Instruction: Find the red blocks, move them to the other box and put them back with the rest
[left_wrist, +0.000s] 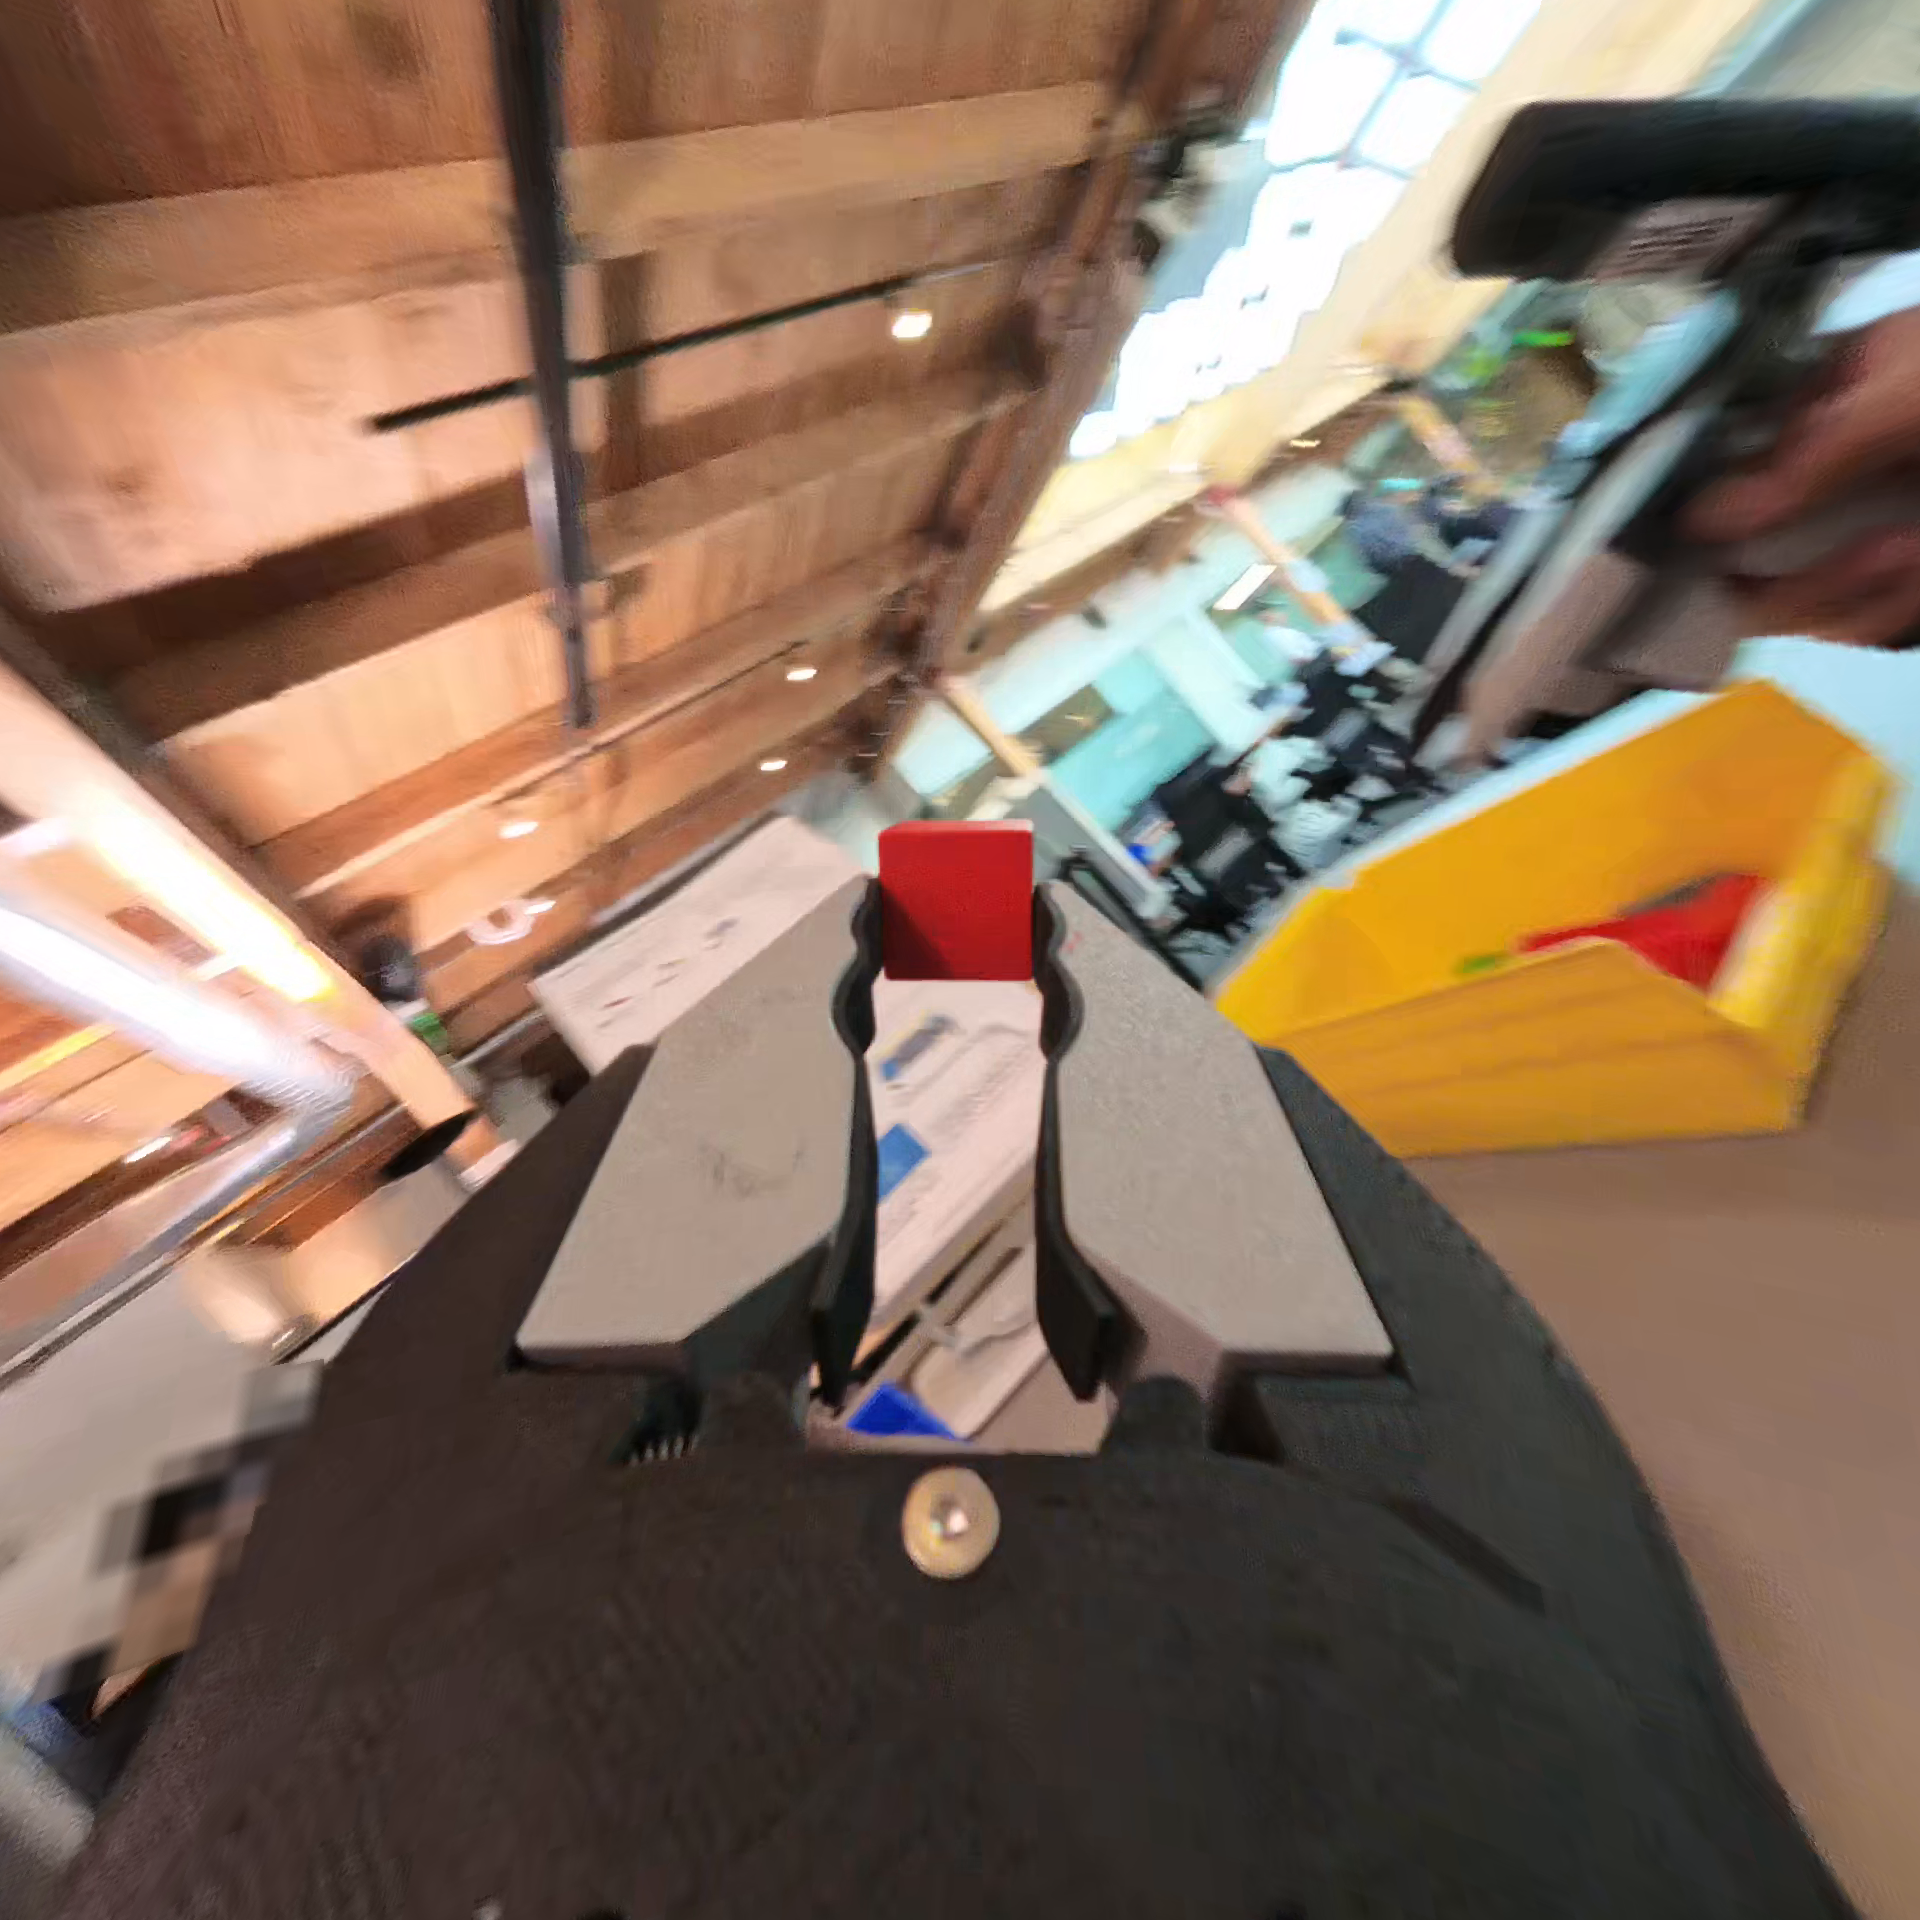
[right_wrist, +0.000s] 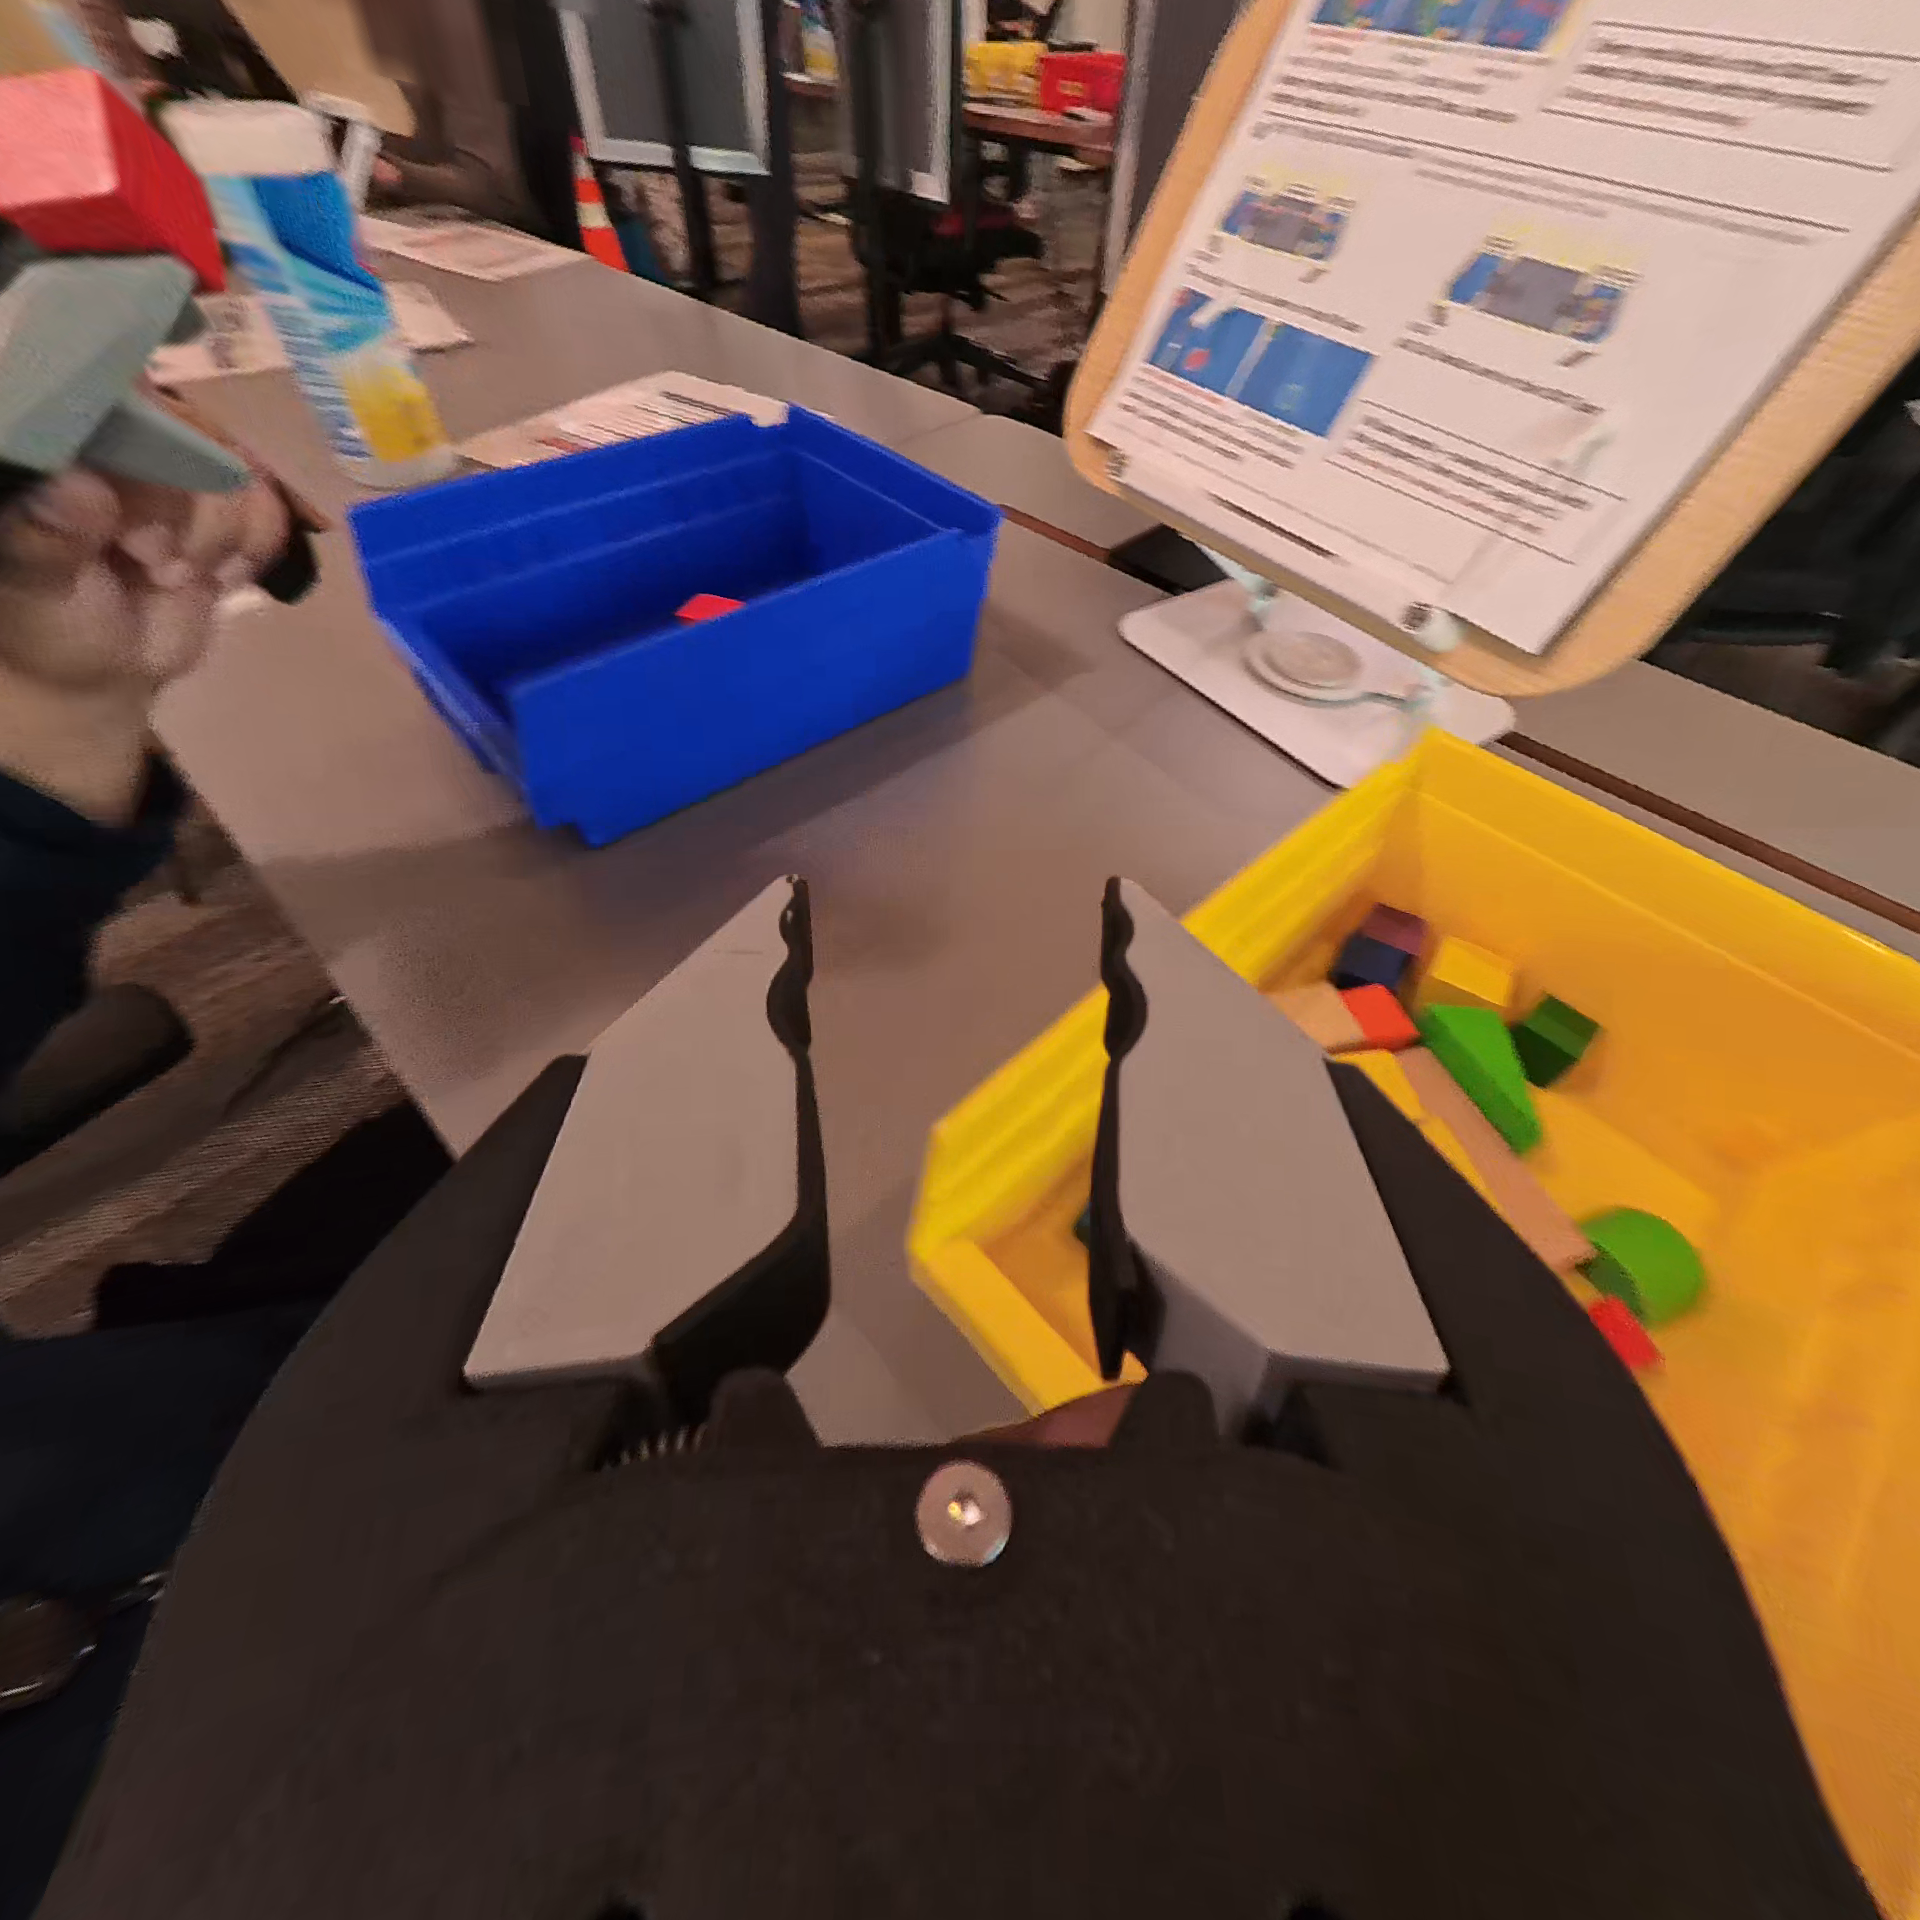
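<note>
The red block sits pinched at the tips of my left gripper, both pads pressed flat against its sides, with its upper half standing clear of the fingers. I have that gripper tilted upward, so the wooden ceiling fills most of its view, and the yellow box lies off to its right on the worktop with something red showing inside it. In the right wrist view I can see the same block raised high at the far left edge, above a grey finger of the left gripper.

My right gripper hangs with its fingers spread wide and nothing between them, over the worktop at the near left corner of the yellow box. Inside that box I see a mix of blocks: green ones, a yellow one, a dark blue one, an orange-red one and a small red piece. The blue box stands well apart, farther back on the worktop, with one small red block lying on its floor. A tilted board with printed sheets stands behind the yellow box.
</note>
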